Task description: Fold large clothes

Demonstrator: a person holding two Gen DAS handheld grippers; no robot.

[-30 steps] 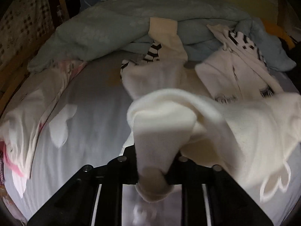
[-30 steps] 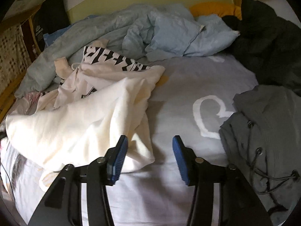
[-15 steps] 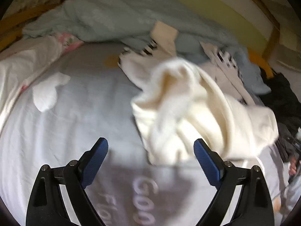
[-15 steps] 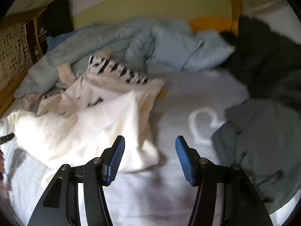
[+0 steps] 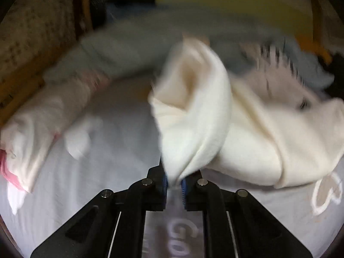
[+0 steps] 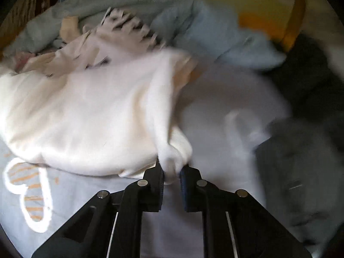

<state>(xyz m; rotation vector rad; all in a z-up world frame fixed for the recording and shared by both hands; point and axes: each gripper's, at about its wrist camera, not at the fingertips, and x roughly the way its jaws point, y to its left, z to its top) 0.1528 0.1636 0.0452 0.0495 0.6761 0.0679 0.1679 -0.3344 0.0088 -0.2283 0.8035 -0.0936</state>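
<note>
A large cream garment [image 5: 247,133] lies crumpled on the grey bed sheet [image 5: 103,172]. In the left wrist view a twisted fold of it runs down into my left gripper [image 5: 173,182], whose jaws are closing and pinch the cloth between the blue pads. In the right wrist view the same cream garment [image 6: 86,116] spreads to the left, and a bunched corner sits between the pads of my right gripper [image 6: 172,173], whose jaws are also closing on it. Both views are blurred by motion.
A light blue duvet [image 6: 204,28] is heaped along the headboard. A white top with black stripes [image 6: 126,25] lies behind the cream garment. A dark grey hoodie [image 6: 301,172] fills the right side. A white and pink cloth [image 5: 32,133] lies at the left.
Half a second ago both grippers stood open over the bed. Now each has moved in and shut on a part of the cream garment.
</note>
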